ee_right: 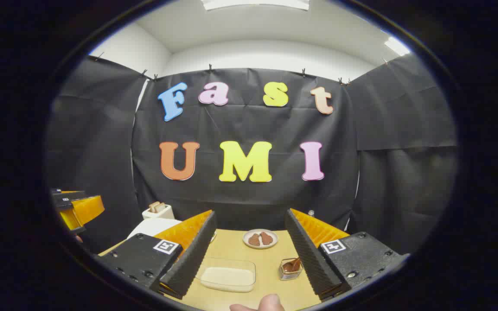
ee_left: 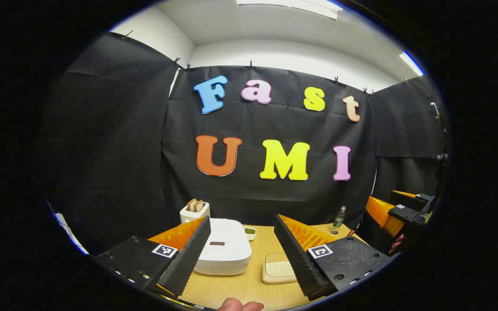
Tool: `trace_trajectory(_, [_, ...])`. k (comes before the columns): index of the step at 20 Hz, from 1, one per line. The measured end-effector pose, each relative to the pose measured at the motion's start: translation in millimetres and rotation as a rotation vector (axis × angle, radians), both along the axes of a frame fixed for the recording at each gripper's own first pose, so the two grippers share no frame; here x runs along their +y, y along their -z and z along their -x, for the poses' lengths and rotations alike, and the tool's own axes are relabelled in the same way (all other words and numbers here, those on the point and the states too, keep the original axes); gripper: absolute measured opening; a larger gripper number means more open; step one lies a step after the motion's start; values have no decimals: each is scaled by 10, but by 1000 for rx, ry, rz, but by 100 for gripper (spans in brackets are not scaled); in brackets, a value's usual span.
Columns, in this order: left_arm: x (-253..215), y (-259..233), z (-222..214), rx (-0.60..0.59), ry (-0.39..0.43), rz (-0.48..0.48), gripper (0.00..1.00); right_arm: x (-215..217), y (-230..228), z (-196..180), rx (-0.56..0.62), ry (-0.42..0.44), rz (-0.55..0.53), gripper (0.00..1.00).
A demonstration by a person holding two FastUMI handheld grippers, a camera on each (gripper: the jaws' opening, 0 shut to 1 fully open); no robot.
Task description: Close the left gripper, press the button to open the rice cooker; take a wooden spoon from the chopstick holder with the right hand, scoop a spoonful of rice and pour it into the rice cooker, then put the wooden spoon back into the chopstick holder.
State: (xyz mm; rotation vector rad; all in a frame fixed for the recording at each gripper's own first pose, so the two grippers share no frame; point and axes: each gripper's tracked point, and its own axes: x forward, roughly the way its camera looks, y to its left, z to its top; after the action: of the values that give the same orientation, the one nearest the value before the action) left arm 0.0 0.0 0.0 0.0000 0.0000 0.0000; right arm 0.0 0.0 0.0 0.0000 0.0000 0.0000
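Both the left gripper (ee_left: 241, 255) and right gripper (ee_right: 249, 255) are hovering with fingers spread, holding nothing. Near the desk's (ee_right: 231, 246) front edge, a clear tray of rice (ee_right: 228, 277) is sitting beside the chopstick holder (ee_right: 290, 268) carrying the wooden spoon (ee_right: 293, 264). Farther back, the closed rice cooker (ee_left: 225, 252) is resting, and a plate (ee_right: 260, 238) is holding brown food.

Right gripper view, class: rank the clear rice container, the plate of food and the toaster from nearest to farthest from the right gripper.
1. Clear rice container: low, just ahead between the right gripper's fingers.
2. Plate of food: farther back, centre of the table.
3. Toaster: farthest, back left by the wall.
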Motion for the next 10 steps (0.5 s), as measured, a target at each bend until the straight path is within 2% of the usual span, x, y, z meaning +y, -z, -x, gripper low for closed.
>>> trace_trajectory(6, [-60,98,20,14,-7,17,94,-41,-10,-21,16,8,0,100])
trace_trajectory(10, [-21,78,4,7,-23,-8,94,-89,-30,3,5,18,5,100])
